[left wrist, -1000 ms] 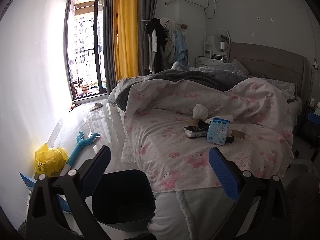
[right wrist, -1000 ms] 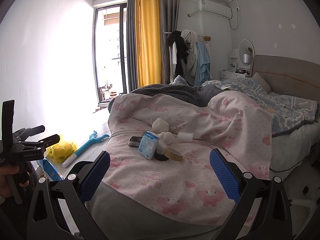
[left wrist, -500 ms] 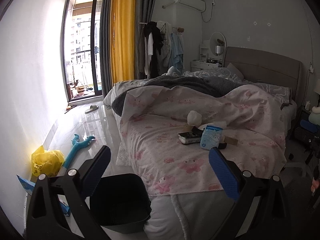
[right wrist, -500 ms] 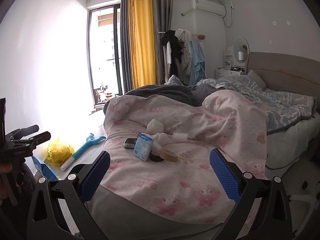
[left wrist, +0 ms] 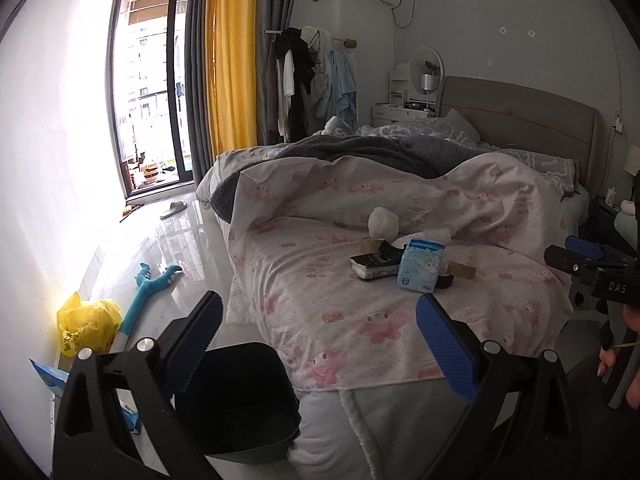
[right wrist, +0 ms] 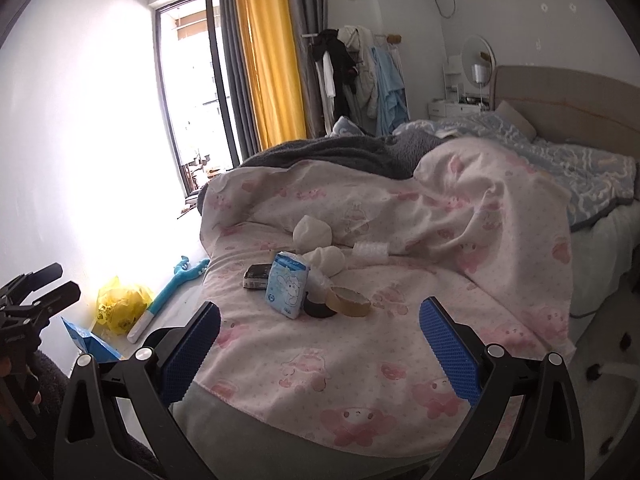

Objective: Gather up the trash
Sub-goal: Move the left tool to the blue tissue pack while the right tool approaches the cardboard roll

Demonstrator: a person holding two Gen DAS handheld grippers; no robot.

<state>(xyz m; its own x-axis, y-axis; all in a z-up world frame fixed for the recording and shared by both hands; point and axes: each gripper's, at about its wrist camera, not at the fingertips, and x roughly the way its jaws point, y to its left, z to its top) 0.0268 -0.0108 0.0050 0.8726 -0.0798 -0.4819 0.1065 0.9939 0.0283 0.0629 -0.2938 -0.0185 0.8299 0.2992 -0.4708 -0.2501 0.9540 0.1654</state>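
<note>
Both views pulled back from bed since earlier frames. Left tongs [left wrist: 316, 344] and right tongs [right wrist: 320, 344] spread apart, empty. Trash cluster on pink bedsheet [left wrist: 320, 292]: tissue pack [right wrist: 289, 284], tape roll [right wrist: 349, 301], wads. Only left view showed black bin [left wrist: 240, 400] on floor beside bed.

pink cartoon-print white sheet [right wrist: 400, 280]; light blue tissue pack [right wrist: 288, 286]; yellow curtain [right wrist: 268, 60]; black bin [left wrist: 240, 400].

bed [right wrist: 400, 380], tissue pack [right wrist: 288, 286], tape roll [right wrist: 349, 301]
</note>
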